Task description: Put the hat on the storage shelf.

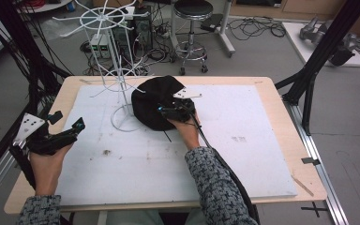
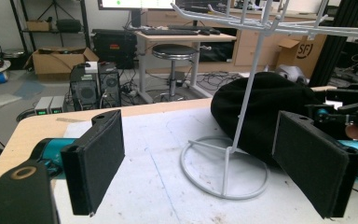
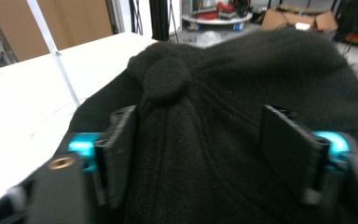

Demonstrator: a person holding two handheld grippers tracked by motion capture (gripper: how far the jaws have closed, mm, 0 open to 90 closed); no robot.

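Hat (image 1: 152,105) black knit, on worktop (image 1: 262,154) against wire rack (image 1: 117,70) base | right gripper (image 3: 198,154) fingers apart, straddling hat | left gripper (image 2: 205,163) fingers apart, empty, near worktop's left edge

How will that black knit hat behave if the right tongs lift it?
The hat looks soft and ribbed, so it would probably sag and drape rather than hold shape. It seems light. Part of it lies against the rack base, so it might snag or nudge that wire stand.

Wire rack (image 1: 117,70) blocks board's (image 1: 243,154) far left, black hat (image 1: 157,101) against its base ring. Board's near half and right side open.
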